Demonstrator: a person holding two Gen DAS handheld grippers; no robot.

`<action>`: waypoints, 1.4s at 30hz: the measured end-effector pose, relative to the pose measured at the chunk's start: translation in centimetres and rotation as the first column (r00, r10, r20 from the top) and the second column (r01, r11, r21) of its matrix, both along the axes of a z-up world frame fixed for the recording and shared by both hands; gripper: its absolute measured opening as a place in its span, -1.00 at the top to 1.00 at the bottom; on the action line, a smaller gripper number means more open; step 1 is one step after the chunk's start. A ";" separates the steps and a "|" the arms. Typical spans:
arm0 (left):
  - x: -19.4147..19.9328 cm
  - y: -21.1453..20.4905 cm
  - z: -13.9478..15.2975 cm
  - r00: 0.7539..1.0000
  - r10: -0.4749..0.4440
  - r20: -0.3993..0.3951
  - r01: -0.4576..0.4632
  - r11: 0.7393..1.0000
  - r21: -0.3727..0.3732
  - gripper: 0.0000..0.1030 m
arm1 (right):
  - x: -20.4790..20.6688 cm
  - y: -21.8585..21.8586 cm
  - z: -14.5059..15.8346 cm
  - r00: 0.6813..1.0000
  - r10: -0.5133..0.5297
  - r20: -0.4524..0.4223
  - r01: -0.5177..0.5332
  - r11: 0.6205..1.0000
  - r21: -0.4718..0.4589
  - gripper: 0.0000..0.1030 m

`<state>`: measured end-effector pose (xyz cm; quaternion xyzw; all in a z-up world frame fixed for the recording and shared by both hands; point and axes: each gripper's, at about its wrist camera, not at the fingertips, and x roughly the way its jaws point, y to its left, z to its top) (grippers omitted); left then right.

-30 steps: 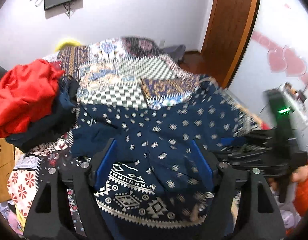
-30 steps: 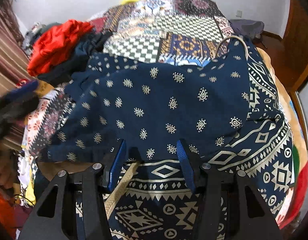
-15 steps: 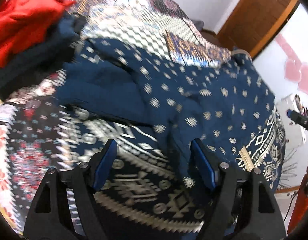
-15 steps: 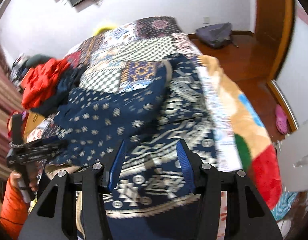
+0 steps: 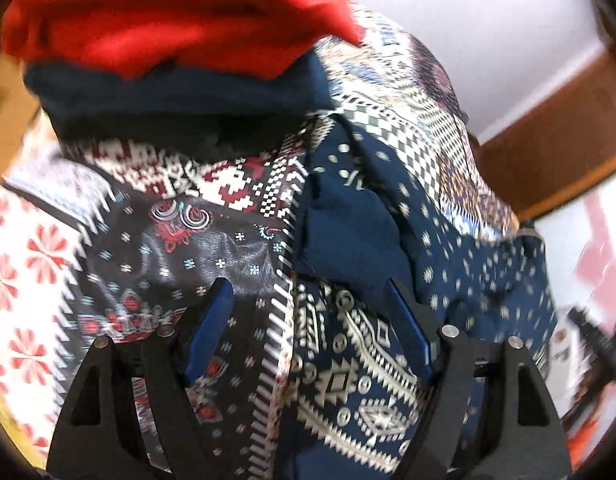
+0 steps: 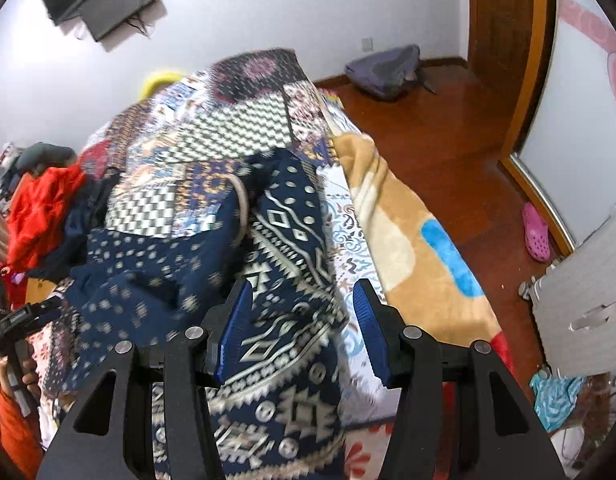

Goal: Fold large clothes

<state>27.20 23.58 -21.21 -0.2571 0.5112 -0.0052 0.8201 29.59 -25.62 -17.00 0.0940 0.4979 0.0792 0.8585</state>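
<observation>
A large navy garment with white geometric and teardrop prints [image 6: 155, 276] lies spread and rumpled on the bed; it also shows in the left wrist view [image 5: 460, 264]. My left gripper [image 5: 308, 312] is open and empty, low over the garment's left edge and the bed cover. My right gripper [image 6: 303, 312] is open and empty, hovering above the garment's patterned hem near the bed's right side. The left gripper [image 6: 23, 316] shows at the far left of the right wrist view.
A pile of red [image 5: 179, 20] and dark clothes [image 5: 175, 92] sits at the bed's left. A patchwork bed cover [image 6: 227, 132] and tan blanket [image 6: 412, 256] lie under the garment. A wooden floor, grey bag [image 6: 384, 72], pink shoe [image 6: 536, 232] and door [image 6: 504, 40] are to the right.
Both grippers have let go of the garment and swung apart: the left moved left toward the clothes pile, the right moved right toward the bed's edge. The garment now lies folded over on the bed.
</observation>
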 end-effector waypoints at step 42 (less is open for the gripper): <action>8.8 -7.5 9.3 0.954 -0.191 0.231 0.160 0.976 0.147 0.78 | 15.1 6.1 5.6 0.976 0.147 0.161 -0.138 0.988 -0.067 0.99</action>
